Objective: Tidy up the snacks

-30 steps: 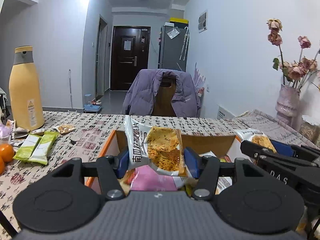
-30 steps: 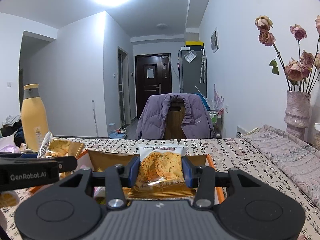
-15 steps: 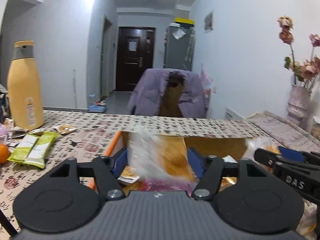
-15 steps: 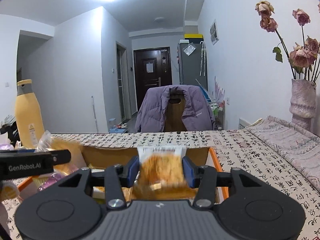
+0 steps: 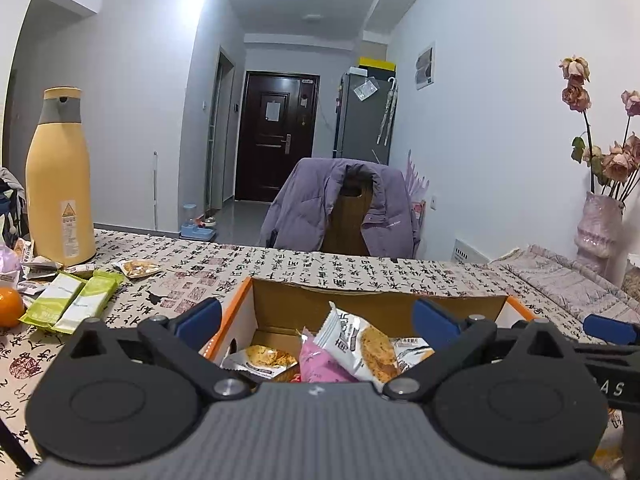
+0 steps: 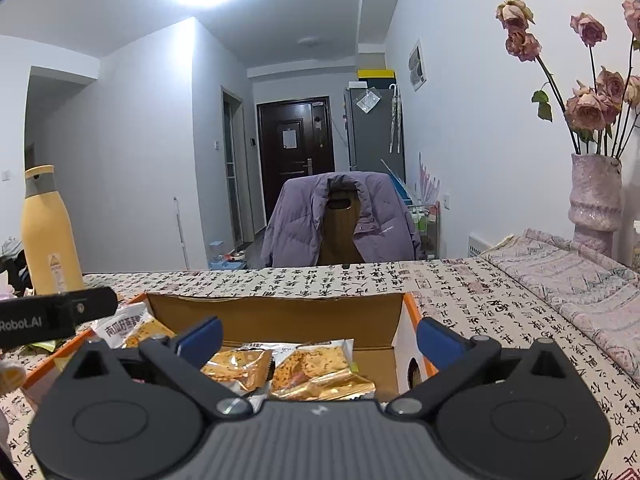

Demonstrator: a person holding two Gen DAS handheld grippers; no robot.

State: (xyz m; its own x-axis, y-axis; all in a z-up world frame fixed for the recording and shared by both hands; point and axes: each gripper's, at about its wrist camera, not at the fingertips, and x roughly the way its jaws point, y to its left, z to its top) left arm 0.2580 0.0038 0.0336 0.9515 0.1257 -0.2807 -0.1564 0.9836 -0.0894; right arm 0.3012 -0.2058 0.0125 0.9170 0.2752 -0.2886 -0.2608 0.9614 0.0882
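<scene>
Both sets of jaws opening, spread wide, nothing pinched: left gripper (image 5: 316,318) and right gripper (image 6: 318,338) hang side by side over the open box (image 5: 376,300), blue pads (image 5: 198,317) clear of every packet

Risks, as a judgement:
- Snagging a packet on the way out. White cracker packet (image 5: 362,346) stands tilted against the pink packet (image 5: 320,362), top edge up between the left pads; pulling back low could catch it and flip it over the rim
- Knocking the grippers together. Close over one box, left finger (image 6: 56,314) crossing the right view's edge; a careless sideways swing could clip one on the other
- Shoving the box. Light cardboard on a cloth-covered table (image 5: 312,268); a bump on the orange rim (image 5: 230,314) could slide it
- Reaching left past the yellow bottle (image 5: 58,178): tall, likely to tip if struck

Containers:
- Box: open-topped, brown inside, orange-edged. Holds the white cracker packet, the pink packet, a flat clear cracker packet (image 5: 262,358) near the left wall, and golden cracker packets (image 6: 308,370) on the right side, one leaning on another. Room left along the back wall
- Outside the box, to the left: two green bars (image 5: 74,298), a small cracker packet (image 5: 138,269), an orange (image 5: 9,306), mixed wrappers by the bottle. Sorting apparently unfinished
</scene>
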